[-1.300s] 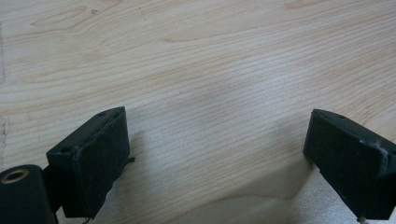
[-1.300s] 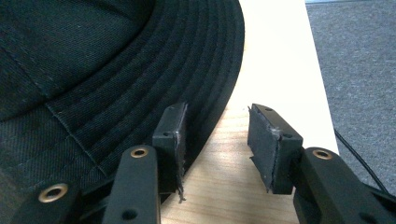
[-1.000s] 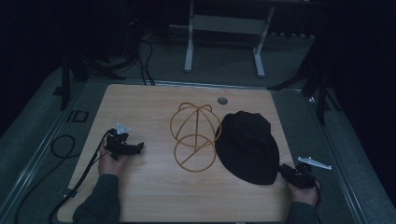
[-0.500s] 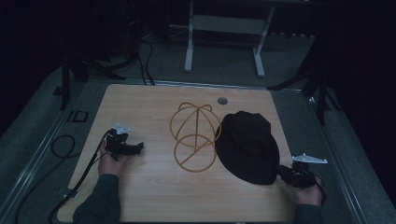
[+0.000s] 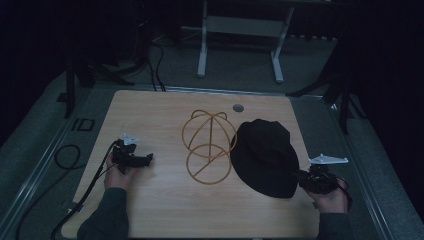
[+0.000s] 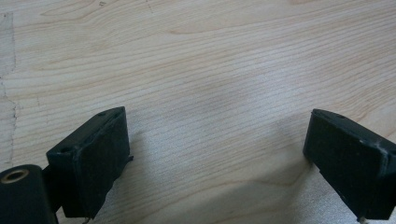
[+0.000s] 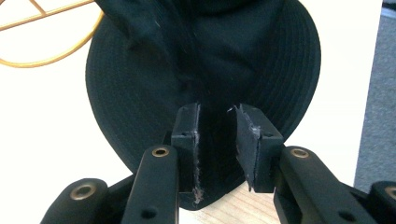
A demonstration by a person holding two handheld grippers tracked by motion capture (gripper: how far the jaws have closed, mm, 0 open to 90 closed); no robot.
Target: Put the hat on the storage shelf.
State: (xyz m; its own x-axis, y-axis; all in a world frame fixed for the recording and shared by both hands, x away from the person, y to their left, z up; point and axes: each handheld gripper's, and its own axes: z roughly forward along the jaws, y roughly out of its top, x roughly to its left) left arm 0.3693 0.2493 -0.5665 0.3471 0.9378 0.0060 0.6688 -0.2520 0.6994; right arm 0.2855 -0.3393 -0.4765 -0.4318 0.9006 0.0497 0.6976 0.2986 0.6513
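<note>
The hat [image 5: 265, 156] lies flat on the right of the tabletop [image 5: 165, 210], just beside the wire stand [image 5: 209, 146], so mounting it seems not yet done. At the near right edge, the right tool [image 5: 304, 178] has its jaws narrow around the near brim, apparently pinching it. The left tool [image 5: 144, 160] rests low at the left, jaws wide, holding nothing.

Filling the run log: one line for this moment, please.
right tongs: closing around black hat brim | left tongs: open, over bare table | wire stand: empty
</note>
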